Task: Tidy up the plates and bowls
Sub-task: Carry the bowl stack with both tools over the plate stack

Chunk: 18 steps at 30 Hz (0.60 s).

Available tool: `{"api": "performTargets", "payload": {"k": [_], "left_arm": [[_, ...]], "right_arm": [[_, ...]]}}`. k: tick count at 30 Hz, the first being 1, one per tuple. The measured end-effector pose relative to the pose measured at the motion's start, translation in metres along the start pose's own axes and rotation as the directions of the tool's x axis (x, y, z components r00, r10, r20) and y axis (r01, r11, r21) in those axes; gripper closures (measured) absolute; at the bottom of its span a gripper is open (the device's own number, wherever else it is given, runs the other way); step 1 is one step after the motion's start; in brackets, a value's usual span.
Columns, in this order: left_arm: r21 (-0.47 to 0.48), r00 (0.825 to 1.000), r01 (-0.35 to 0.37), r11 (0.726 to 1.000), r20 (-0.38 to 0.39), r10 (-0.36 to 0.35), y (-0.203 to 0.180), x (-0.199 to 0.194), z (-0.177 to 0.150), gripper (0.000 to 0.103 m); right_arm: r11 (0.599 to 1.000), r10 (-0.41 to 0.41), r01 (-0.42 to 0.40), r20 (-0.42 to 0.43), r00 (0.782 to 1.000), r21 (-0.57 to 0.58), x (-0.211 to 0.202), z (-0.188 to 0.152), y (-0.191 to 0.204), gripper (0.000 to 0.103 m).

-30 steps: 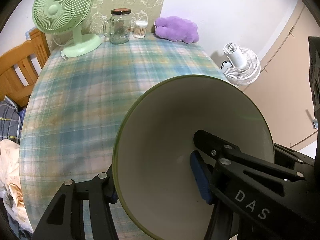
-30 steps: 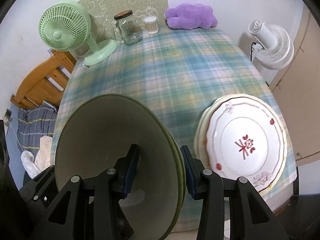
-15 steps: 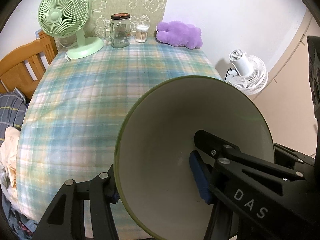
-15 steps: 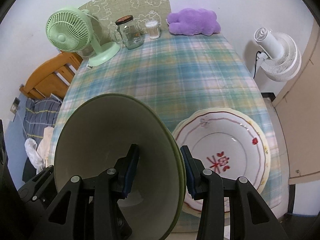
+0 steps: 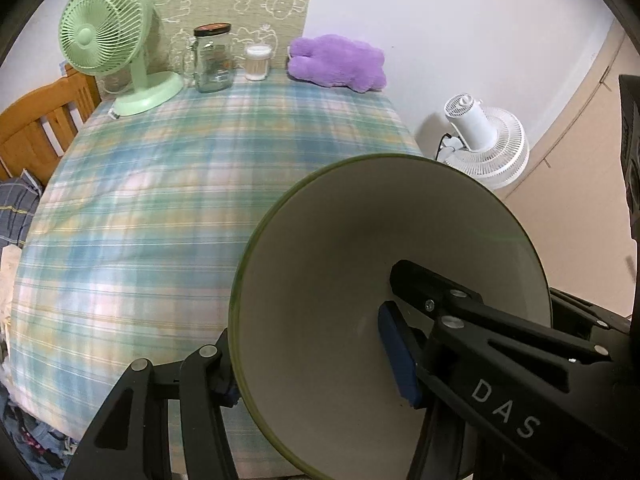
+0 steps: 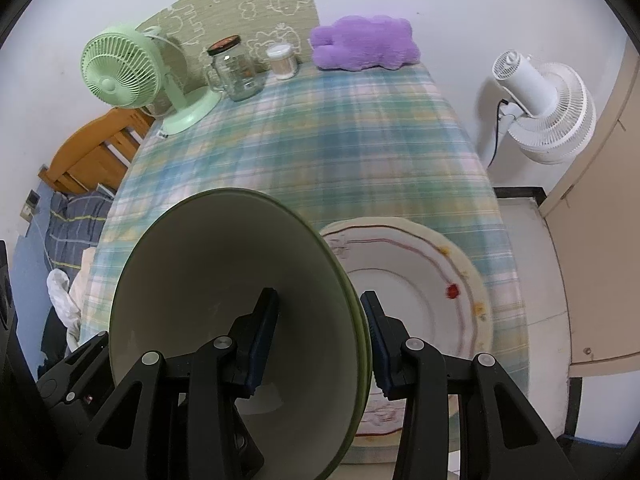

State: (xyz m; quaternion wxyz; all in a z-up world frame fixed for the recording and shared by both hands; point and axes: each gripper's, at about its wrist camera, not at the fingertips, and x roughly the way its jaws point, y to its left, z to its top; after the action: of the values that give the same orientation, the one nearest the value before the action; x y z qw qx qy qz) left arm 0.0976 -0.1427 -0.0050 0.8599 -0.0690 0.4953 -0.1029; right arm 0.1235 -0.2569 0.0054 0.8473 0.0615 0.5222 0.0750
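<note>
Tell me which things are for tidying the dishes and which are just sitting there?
For the job: green bowl held in left gripper; green bowl held in right gripper; stacked plates.

Just sitting there: green fan, glass jar, purple plush, white fan.

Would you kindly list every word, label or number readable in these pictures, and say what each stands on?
"DAS": white letters on the black finger arm of the left gripper, which clamps the bowl.
Jar lid: any print is too small to read.
Plate: red mark is blurred and mostly hidden, unreadable.
</note>
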Motion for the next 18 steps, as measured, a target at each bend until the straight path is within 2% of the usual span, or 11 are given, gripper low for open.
{"api": "performTargets", "payload": {"k": [10, 18], "left_arm": [[-0.023, 0.999, 0.02, 1.0, -0.026, -0.021, -0.034, 0.025, -0.001, 0.046], [-0.096, 0.997, 0.01, 0.995, -0.07, -0.017, -0.035, 0.045, -0.009, 0.047]], "right_arm": [[1.0, -0.025, 0.025, -0.02, 0.999, -0.005, 0.004, 0.0, -0.043, 0.058], [0.999, -0.025, 0.022, -0.075, 0.997, -0.033, 0.023, 0.0, -0.057, 0.058]]}}
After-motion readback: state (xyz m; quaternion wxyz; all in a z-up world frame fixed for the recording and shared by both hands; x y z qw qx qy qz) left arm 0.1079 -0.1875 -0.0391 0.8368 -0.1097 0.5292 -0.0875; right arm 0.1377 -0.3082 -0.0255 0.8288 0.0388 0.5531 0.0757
